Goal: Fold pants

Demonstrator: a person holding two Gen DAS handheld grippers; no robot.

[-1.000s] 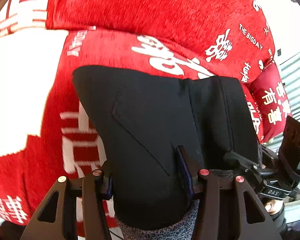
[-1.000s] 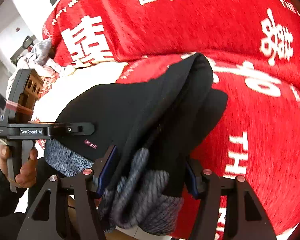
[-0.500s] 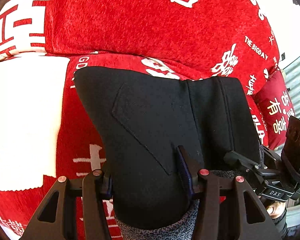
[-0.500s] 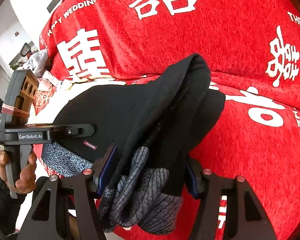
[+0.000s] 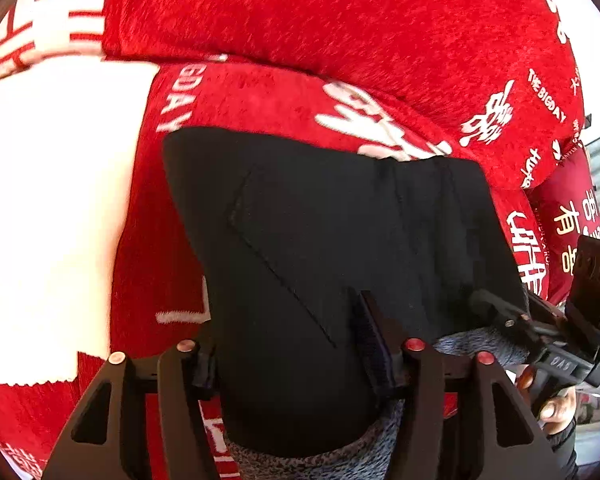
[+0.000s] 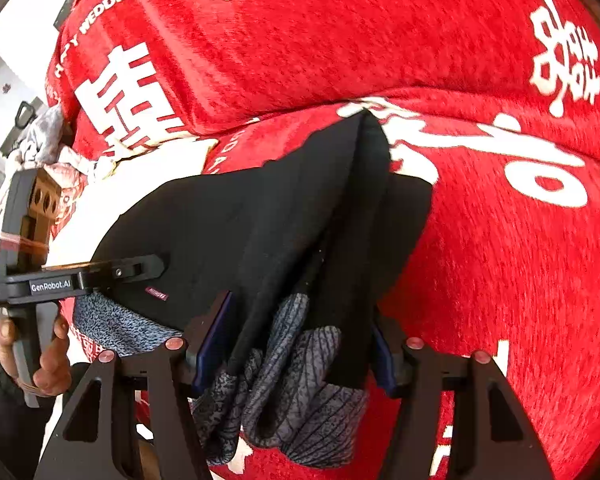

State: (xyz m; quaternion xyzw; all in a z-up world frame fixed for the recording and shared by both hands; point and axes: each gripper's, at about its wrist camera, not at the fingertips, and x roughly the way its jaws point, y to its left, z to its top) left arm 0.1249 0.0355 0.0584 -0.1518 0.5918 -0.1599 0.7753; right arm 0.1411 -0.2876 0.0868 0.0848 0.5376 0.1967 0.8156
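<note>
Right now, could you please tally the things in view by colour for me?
Black: 3, namely the pants, the left claw and the right claw
Red: 2, namely the blanket and a cushion
White: 1, a cloth
Total: 6

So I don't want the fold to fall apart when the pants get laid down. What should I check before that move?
1. Left gripper shut on black pants: ok.
2. Right gripper shut on the bunched layers and grey waistband: ok.
3. Panel between the grippers smooth: ok in the left view.
4. Layers at the right side aligned: not ok, they fan out.
5. Red printed sofa cover bare below the pants: cannot tell.
</note>
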